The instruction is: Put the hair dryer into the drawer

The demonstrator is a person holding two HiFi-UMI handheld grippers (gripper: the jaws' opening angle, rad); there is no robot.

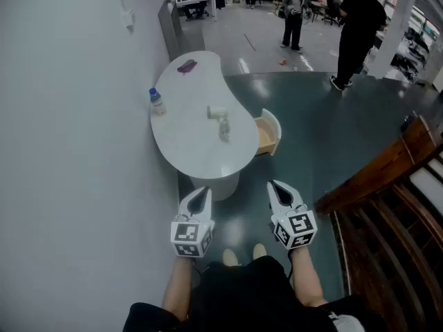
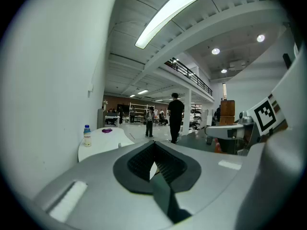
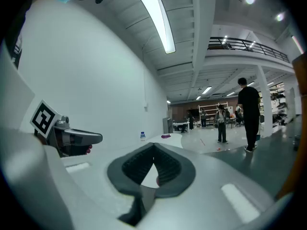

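Note:
A white hair dryer [image 1: 220, 121] lies on the middle of a white kidney-shaped table [image 1: 187, 151] that stands against the wall. A wooden drawer [image 1: 267, 135] is pulled open at the table's right side. Both grippers hang side by side well short of the table, above the dark floor. My left gripper [image 1: 201, 191] [image 2: 154, 143] is shut and holds nothing. Just to its right, my right gripper [image 1: 275, 185] [image 3: 153, 145] is also shut and holds nothing. Neither gripper view shows the hair dryer.
A small bottle [image 1: 157, 102] [image 2: 87, 135] [image 3: 142, 136] stands at the table's left edge near the wall [image 1: 69, 116]. A purple object [image 1: 187, 66] lies at the far end. Wooden stairs [image 1: 387, 178] rise at the right. People [image 1: 358, 30] stand farther off.

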